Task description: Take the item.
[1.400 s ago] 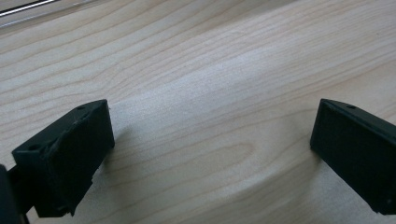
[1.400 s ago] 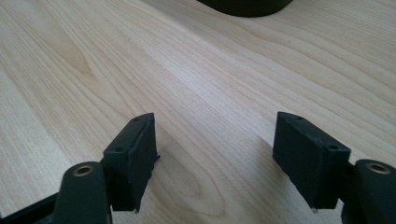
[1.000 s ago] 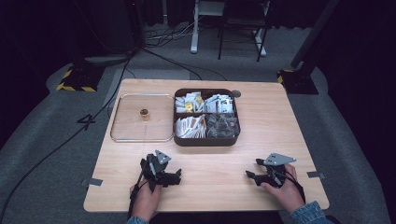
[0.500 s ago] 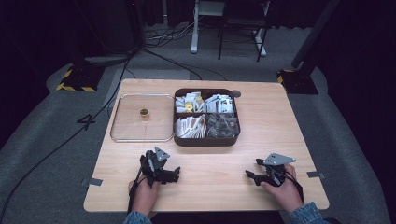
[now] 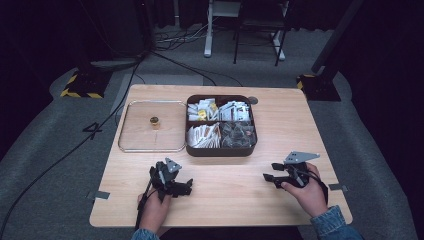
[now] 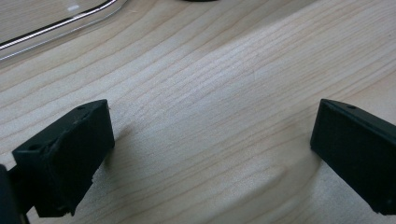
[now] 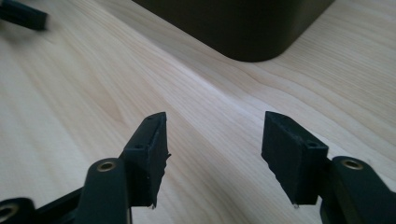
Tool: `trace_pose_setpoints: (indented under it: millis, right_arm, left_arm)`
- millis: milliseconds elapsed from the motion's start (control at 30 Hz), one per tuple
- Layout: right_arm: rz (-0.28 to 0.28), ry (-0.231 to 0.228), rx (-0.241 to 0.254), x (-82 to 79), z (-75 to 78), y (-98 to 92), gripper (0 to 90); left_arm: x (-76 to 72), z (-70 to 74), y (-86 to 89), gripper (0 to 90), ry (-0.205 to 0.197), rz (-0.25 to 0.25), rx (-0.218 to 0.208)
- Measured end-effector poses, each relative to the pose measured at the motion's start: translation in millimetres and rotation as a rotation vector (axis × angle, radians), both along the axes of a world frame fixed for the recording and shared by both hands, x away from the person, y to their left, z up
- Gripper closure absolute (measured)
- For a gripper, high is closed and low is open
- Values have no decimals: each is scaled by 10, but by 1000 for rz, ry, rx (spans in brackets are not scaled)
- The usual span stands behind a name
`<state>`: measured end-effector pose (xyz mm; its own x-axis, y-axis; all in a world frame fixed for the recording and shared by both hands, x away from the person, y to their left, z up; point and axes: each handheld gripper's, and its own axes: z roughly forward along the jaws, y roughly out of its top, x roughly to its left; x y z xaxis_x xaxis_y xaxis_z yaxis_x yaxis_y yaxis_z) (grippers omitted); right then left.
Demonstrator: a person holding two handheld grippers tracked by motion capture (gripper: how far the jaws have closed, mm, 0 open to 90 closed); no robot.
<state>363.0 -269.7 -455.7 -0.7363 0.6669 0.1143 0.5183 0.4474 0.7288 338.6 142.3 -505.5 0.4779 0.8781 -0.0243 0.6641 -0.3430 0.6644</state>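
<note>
On my far left I see the clear tray (image 5: 131,145) lying flat on the wooden table (image 5: 225,200), with a small brass-coloured piece (image 5: 154,120) standing near its middle. Just right of it, touching or nearly so, sits the dark divided box (image 5: 250,148), its four compartments holding white packets and clear wrapped bits; I cannot tell them apart further. Nearer to me, my left gripper (image 5: 182,186) rests low on the table in front of the tray's near right corner, its jaws wide apart with bare wood between them, as my left gripper view confirms (image 6: 212,140). Moving right, my right gripper (image 5: 269,172) is off the table in front of the box's near right corner and well apart from it, pointing left. Its jaws have just been closing, yet they stand apart with nothing between them; in my right gripper view (image 7: 215,156) the box's rounded corner (image 7: 252,32) lies ahead.
</note>
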Motion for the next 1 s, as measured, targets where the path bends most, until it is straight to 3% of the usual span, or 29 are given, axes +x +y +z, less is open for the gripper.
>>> trace_pose_setpoints:
  millis: [67,200,467,700,800,833,867,1000]
  right_arm:
    - [-2,16,23,14,35,-24,425]
    - [-25,-23,39,84,211,-106,410]
    - [-29,-46,55,280,413,-82,451]
    - [-10,-90,19,469,594,65,471]
    - [2,-149,-29,599,696,194,484]
    - [2,-149,-29,599,696,194,484]
    - [4,-183,-52,676,734,252,484]
    - [7,-183,-51,773,754,318,503]
  left_arm:
    - [-1,1,2,0,-1,0,2]
    - [-3,0,2,0,0,1,1]
    - [8,0,2,0,1,1,-1]
    - [10,0,2,0,1,1,0]
    - [7,1,3,0,2,0,2]
    - [5,1,3,0,2,2,2]
    - [5,1,3,0,2,2,2]
    - [3,-1,3,0,0,4,1]
